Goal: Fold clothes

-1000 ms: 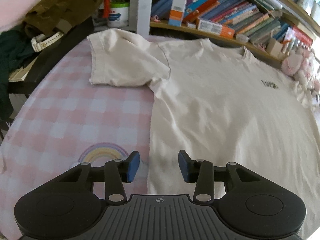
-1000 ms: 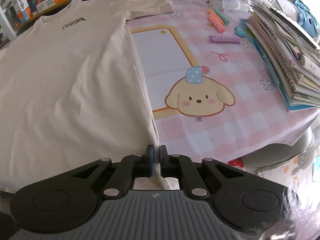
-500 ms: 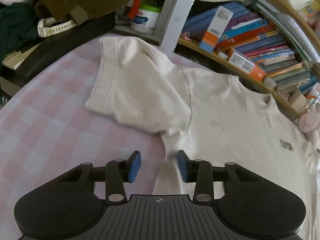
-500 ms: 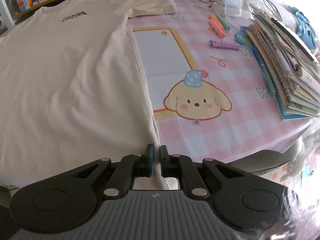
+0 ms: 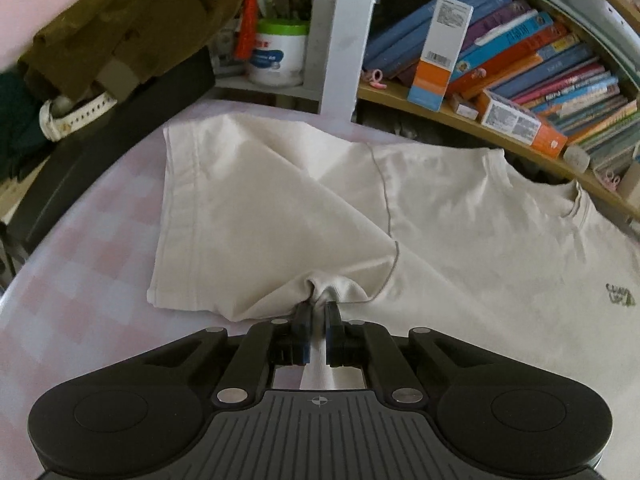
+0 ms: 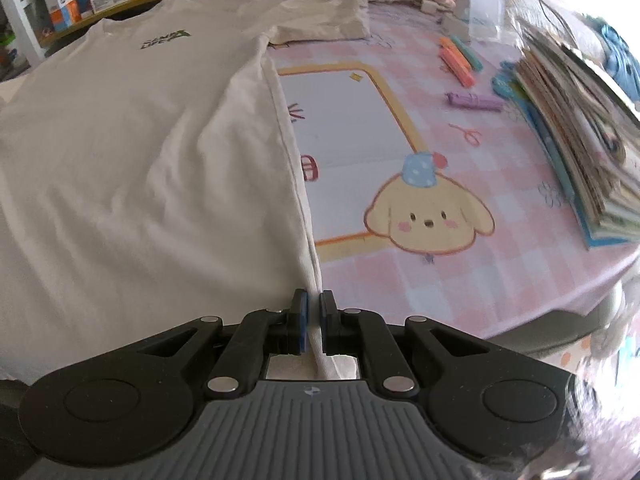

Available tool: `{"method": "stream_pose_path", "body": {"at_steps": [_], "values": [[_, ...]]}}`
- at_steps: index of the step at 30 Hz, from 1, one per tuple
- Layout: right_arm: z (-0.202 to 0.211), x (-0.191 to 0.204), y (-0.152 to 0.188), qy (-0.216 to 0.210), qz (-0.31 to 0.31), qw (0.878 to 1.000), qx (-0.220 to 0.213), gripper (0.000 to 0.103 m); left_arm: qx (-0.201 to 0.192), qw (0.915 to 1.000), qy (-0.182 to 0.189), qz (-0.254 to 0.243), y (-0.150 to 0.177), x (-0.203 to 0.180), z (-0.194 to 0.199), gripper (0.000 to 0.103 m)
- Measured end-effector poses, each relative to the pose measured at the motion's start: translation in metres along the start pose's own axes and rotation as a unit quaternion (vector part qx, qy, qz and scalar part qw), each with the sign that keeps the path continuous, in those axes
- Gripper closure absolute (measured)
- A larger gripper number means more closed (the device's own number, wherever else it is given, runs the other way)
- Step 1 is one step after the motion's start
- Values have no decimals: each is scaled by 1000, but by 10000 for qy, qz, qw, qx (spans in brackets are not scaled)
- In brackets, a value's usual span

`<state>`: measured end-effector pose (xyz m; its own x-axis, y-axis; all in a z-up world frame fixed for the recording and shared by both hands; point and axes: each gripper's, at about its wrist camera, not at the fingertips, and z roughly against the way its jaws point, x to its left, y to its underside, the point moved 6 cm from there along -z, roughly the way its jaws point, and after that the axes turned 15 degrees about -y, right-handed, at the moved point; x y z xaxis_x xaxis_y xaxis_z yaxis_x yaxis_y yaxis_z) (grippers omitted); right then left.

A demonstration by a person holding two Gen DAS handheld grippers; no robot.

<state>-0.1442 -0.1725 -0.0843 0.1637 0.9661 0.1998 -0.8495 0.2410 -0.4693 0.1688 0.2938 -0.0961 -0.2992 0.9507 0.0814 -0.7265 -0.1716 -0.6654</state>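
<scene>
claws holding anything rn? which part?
Both hold the T-shirt: left claw pinches bunched fabric at the underarm below the sleeve; right claw grips its side edge near the hem.

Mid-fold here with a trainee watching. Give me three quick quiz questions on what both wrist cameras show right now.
1. True or false: the left gripper is shut on the T-shirt at the armpit.
2. What does the right gripper pinch? A) the side edge of the T-shirt B) a purple marker C) a book
3. Fill in: right of the T-shirt, the tablecloth shows a cartoon ____ in a blue hat.

Key: 1 true; 2 A; 3 dog.
</scene>
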Motion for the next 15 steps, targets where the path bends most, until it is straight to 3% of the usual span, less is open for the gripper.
{"method": "stream_pose_path", "body": {"at_steps": [5,9,11,15], "values": [[0,-18,-7,186,-79,9996,-193,99,4,9999,139,-81,11,-13,12,98],[3,-48,-6,760,-212,9968,-139,102,4,9997,203,-132,16,-21,18,98],[8,-54,-3,453,-404,9981,-93,102,57,9998,184,-36,11,-16,14,98],[18,-48,1,276,-303,9990,-180,101,181,9995,235,68,6,-3,10,98]]}}
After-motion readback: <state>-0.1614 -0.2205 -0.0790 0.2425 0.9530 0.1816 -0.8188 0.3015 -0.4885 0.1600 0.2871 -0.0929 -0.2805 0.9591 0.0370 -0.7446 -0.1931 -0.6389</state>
